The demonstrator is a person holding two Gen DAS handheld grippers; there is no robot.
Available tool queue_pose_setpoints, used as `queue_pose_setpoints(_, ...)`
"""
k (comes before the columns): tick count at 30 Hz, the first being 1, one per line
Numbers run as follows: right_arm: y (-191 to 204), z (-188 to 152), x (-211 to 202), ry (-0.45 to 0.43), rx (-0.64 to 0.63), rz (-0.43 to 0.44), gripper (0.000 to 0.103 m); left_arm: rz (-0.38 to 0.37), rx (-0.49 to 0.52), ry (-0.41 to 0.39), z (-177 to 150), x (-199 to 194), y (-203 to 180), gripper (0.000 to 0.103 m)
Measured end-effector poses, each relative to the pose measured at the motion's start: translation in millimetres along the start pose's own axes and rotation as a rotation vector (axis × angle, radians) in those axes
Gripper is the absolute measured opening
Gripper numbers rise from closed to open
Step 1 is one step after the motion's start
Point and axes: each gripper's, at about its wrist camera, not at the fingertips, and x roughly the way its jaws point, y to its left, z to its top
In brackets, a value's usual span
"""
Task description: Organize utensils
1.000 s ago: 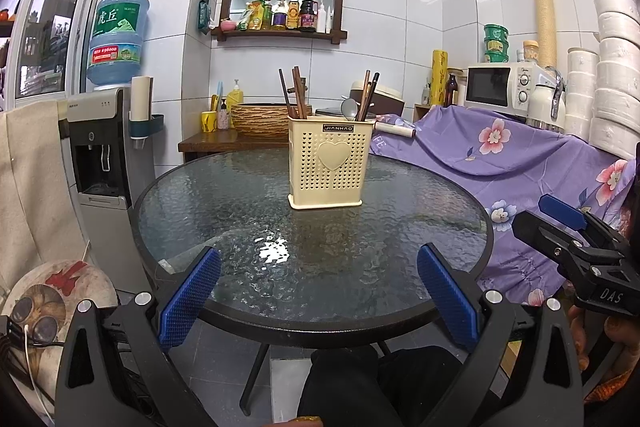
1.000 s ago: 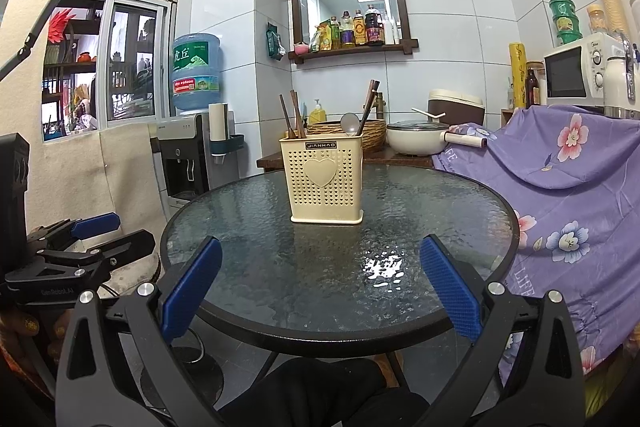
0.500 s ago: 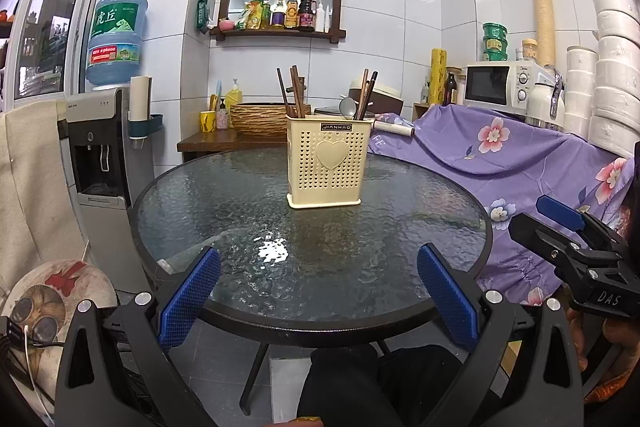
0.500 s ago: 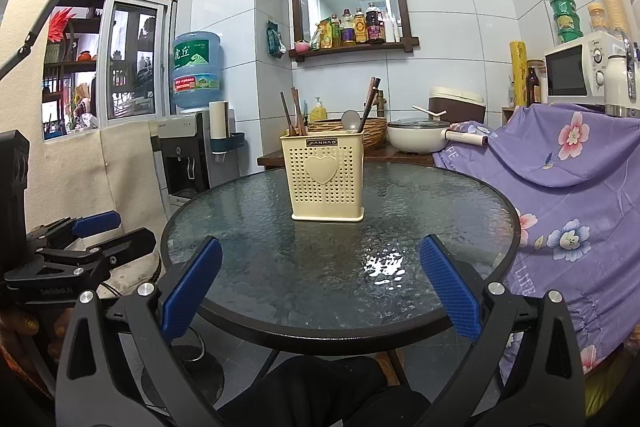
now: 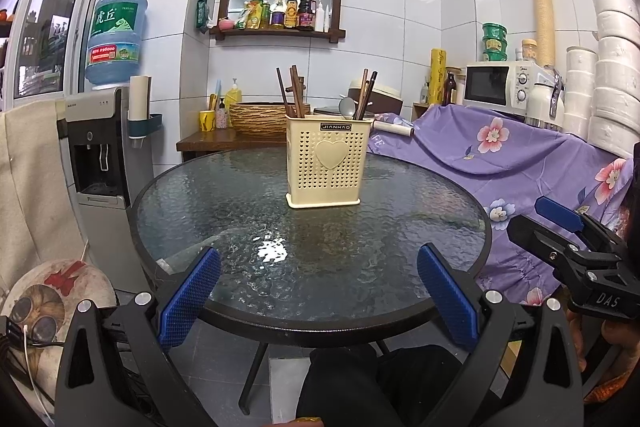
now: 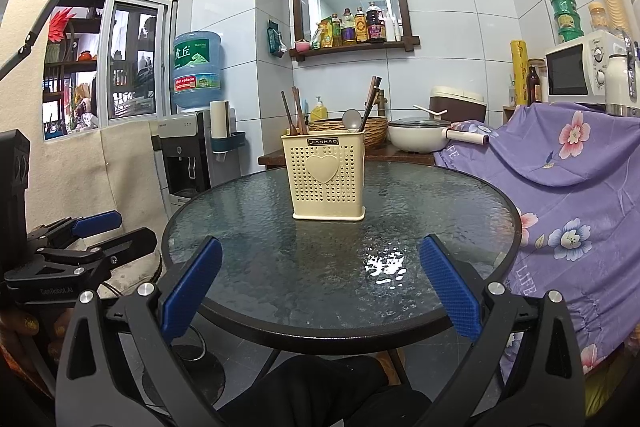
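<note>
A cream perforated utensil holder (image 5: 323, 163) with a heart on its front stands upright on the round glass table (image 5: 224, 195); it also shows in the right wrist view (image 6: 325, 179). Brown chopsticks (image 5: 294, 93) stick out of its left side, more chopsticks and a metal spoon (image 5: 346, 107) out of its right side. My left gripper (image 5: 318, 291) is open and empty, hovering over the table's near edge. My right gripper (image 6: 318, 287) is open and empty, also at the near edge. Each gripper shows from the side in the other's view.
A water dispenser (image 5: 108, 155) stands left of the table. A purple floral cloth (image 5: 512, 163) covers furniture on the right, with a microwave (image 5: 500, 87) behind. A wooden side table (image 5: 208, 141) with a woven basket is behind. A white pot (image 6: 416, 137) sits at the back.
Both views have drifted very slightly; the holder sits a touch higher and nearer in frame. Both grippers stay open and empty.
</note>
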Motion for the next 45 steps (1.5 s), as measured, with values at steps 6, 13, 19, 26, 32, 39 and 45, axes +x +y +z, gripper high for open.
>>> queue_pose_setpoints(6, 0.6, -2.1, 0.0, 0.005, -0.001, 0.003, 0.097, -0.001, 0.000, 0.000, 0.1, 0.0, -0.7, 0.097)
queue_pose_setpoints(13, 1.1, -2.1, 0.7, 0.007, 0.000, 0.004, 0.097, -0.002, 0.000, 0.000, -0.7, -0.1, -0.9, 0.097)
queue_pose_setpoints(19, 1.0, -1.3, 0.4, 0.009, 0.001, 0.007, 0.097, -0.003, -0.002, 0.006, -2.4, 0.7, -2.5, 0.097)
queue_pose_setpoints(26, -0.2, -1.1, 0.8, 0.012, 0.002, 0.009, 0.097, -0.004, -0.003, 0.008, -0.2, 0.6, -2.8, 0.097)
queue_pose_setpoints(32, -1.2, -0.5, 1.5, 0.012, 0.002, 0.009, 0.097, -0.004, -0.001, 0.008, -0.1, 0.7, -2.8, 0.097)
queue_pose_setpoints(39, 0.9, -2.4, 1.5, 0.017, 0.002, 0.010, 0.097, -0.005, -0.003, 0.014, -1.7, 2.1, -4.2, 0.097)
queue_pose_setpoints(45, -1.6, -1.0, 2.3, 0.018, 0.005, 0.009, 0.097, -0.003, -0.007, 0.015, -2.2, 3.3, -4.1, 0.097)
